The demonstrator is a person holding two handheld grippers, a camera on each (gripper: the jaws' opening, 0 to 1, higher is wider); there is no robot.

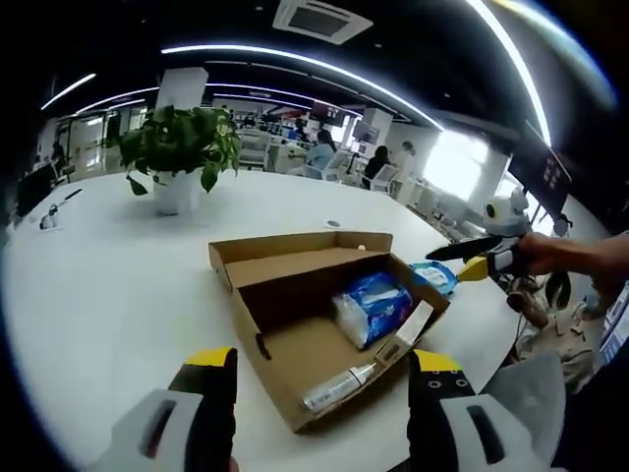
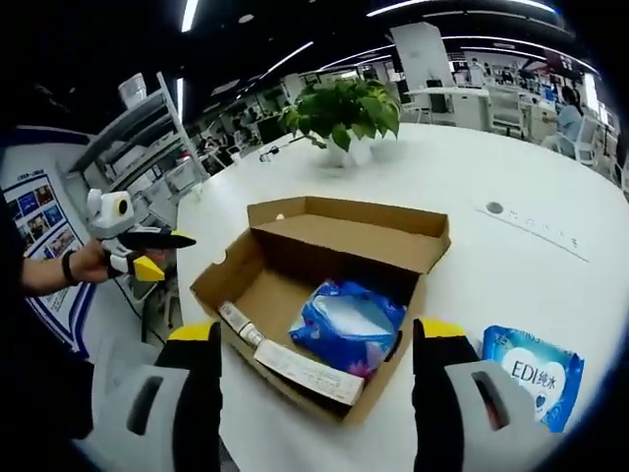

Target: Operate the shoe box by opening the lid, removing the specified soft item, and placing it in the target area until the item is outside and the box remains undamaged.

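An open cardboard shoe box (image 1: 295, 339) (image 2: 295, 221) lies on the white table, its lid folded back flat. Inside rest a soft blue-and-white pack (image 1: 373, 303) (image 2: 346, 324), a small tube (image 1: 339, 386) (image 2: 239, 324) and a flat white carton (image 1: 414, 324) (image 2: 310, 372). A second blue pack (image 1: 434, 276) (image 2: 532, 377) lies on the table beside the box. My left gripper (image 1: 322, 364) (image 2: 165, 252) is open in front of the box, holding nothing. My right gripper (image 2: 316, 339) (image 1: 470, 258) is open on the box's opposite side, also holding nothing.
A potted green plant (image 1: 180, 147) (image 2: 344, 110) stands on the table (image 1: 98, 285) beyond the box. A round port (image 2: 494, 207) is set in the tabletop. Chairs, desks and seated people fill the office behind. A person's hand (image 1: 550, 254) holds the right gripper off the table edge.
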